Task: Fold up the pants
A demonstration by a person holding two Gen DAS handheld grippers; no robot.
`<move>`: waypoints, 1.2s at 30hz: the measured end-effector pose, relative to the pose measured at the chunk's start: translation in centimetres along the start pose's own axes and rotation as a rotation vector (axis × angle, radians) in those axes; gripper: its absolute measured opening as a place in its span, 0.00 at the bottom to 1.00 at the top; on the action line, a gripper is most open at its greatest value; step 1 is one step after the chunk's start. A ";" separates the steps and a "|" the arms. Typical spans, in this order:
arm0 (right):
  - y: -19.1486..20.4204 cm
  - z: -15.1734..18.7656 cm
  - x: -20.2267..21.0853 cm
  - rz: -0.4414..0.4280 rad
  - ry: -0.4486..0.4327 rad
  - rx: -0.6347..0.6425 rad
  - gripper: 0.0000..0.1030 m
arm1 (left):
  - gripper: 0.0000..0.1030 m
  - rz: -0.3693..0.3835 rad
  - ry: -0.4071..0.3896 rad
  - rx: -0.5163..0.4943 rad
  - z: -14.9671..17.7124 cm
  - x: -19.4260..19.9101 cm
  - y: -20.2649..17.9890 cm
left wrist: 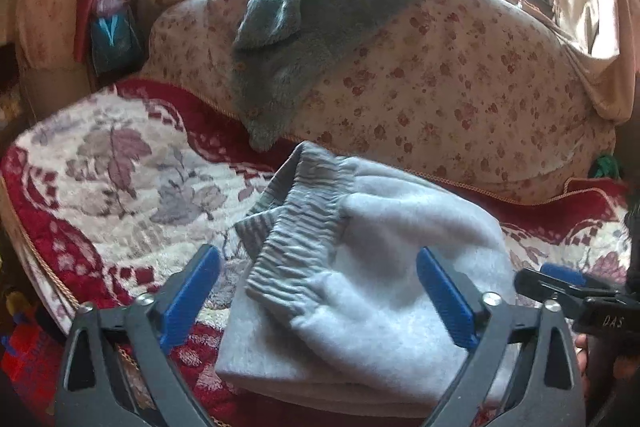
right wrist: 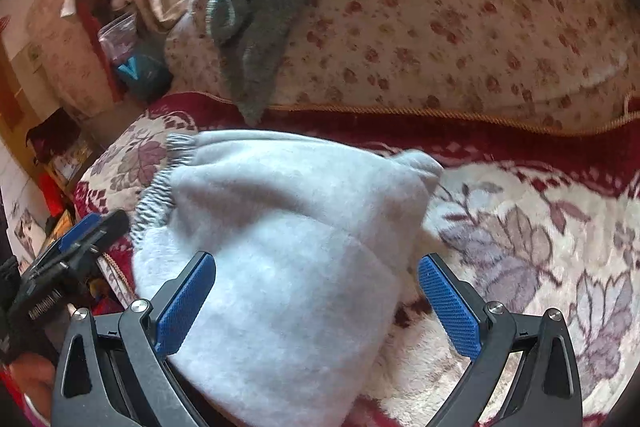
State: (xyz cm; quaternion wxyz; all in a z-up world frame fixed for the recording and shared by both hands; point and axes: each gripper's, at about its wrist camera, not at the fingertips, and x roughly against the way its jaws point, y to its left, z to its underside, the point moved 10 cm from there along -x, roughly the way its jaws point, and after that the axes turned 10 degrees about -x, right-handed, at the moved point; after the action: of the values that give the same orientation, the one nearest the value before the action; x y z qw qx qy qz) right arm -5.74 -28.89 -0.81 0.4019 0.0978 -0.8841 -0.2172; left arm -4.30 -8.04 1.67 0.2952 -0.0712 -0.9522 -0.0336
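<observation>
**Folded pants on the bed**

The blanket (left wrist: 100, 163) covers the bed under me. On it lie the grey pants (left wrist: 360, 307), folded into a bundle, waistband (left wrist: 304, 227) on top. My left gripper (left wrist: 320, 291) gapes wide above them, gripping nothing. My right gripper (right wrist: 316, 303) also stands wide, empty, over the bundle.

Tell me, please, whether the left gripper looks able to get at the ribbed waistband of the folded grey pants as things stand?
Probably yes: the left gripper is open, and the waistband lies on top of the pants, directly ahead, uncovered.
</observation>
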 end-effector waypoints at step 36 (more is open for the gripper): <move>0.8 1.7 -6.4 -0.395 0.209 -0.268 1.00 | 0.76 0.357 0.028 0.191 2.6 -5.2 -1.9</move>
State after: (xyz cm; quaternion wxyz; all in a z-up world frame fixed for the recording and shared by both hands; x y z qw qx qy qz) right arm -2.84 -25.48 -5.74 0.4502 0.2363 -0.7648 -0.3955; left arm -1.83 -10.25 -3.43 0.3149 -0.2099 -0.9192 0.1087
